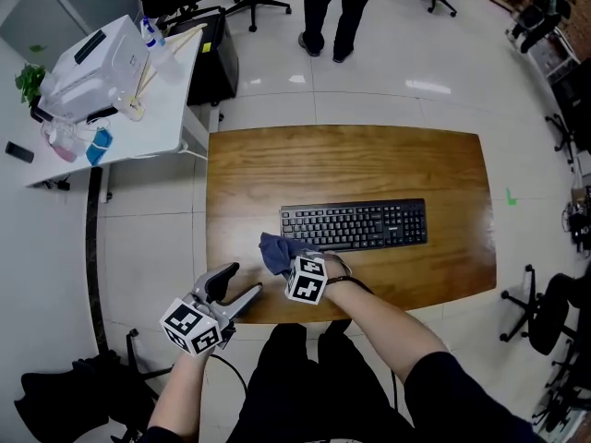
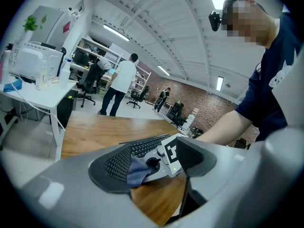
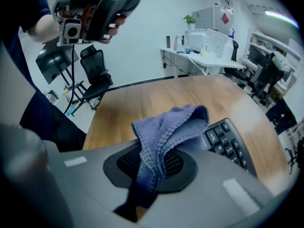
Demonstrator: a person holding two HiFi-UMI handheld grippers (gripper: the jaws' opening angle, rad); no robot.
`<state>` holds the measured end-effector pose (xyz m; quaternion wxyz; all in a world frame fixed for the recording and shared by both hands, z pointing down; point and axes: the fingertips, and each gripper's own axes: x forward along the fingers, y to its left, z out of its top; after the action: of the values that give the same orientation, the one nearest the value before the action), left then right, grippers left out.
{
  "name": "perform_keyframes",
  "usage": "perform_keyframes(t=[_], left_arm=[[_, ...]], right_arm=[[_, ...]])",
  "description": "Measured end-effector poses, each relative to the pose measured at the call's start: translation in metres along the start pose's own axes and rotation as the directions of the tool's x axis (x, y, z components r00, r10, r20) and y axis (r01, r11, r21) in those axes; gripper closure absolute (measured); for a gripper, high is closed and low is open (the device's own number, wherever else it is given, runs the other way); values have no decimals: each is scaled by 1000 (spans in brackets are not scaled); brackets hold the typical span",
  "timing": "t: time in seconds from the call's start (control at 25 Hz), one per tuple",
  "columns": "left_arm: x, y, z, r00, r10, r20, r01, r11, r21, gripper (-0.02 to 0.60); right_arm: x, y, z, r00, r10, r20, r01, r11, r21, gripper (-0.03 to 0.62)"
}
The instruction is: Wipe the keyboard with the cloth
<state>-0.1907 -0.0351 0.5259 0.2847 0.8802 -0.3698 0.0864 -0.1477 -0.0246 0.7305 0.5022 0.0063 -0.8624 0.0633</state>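
cloth (image 3: 171, 125) looks soft, light and limp; a bunched fold is pinched in the right tool (image 3: 156, 165), jaws pressed onto it, free end flopping forward over the left end of the keyboard (image 1: 354, 224), close to the near edge of the worktop (image 1: 369, 155); can't tell if it touches the keys. Gripping the bunch looks right, a single layer would likely slip out. Keyboard is rigid but light, probably slides under a wipe. left tool (image 1: 237, 287) spread, empty, hanging off the near-left corner, free to brace it

No legible text or labels.
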Motion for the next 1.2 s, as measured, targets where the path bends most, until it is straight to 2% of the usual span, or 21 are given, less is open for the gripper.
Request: perform_keyframes(t=[0.12, 0.24, 0.4, 0.6, 0.68, 0.76, 0.84, 0.96, 1.12, 1.2], left_arm=[[8, -7, 4, 1000, -11, -6, 11, 1000, 10, 293], [17, -16, 10, 1000, -26, -13, 26, 999, 22, 293], [28, -27, 13, 999, -49, -7, 49, 998, 33, 293], [46, -41, 14, 997, -83, -13, 83, 995, 47, 293], [52, -45, 13, 996, -93, -16, 93, 994, 49, 293], [54, -47, 9, 995, -102, -18, 103, 993, 51, 293], [55, -48, 10, 995, -97, -29, 98, 994, 50, 293], [52, -45, 9, 996, -82, -42, 84, 995, 49, 293], [47, -36, 10, 997, -59, -50, 62, 997, 49, 293], [43, -30, 9, 997, -55, -45, 58, 997, 50, 293]], right_arm=[[-24, -10, 1, 992, -70, 106, 63, 996, 66, 534], [-78, -47, -18, 950, -235, 203, 188, 956, 227, 534], [-161, -101, -91, 883, -439, 165, 338, 839, 427, 533], [-250, -160, -212, 807, -589, -27, 501, 660, 560, 531], [-274, -174, -256, 783, -612, -110, 552, 603, 576, 531], [-286, -183, -295, 764, -615, -193, 597, 563, 571, 531], [-286, -185, -330, 756, -593, -277, 627, 534, 567, 531], [-266, -180, -370, 761, -538, -362, 635, 505, 585, 531], [-227, -175, -369, 790, -502, -351, 598, 508, 620, 533], [-213, -175, -357, 786, -502, -360, 602, 491, 630, 534]])
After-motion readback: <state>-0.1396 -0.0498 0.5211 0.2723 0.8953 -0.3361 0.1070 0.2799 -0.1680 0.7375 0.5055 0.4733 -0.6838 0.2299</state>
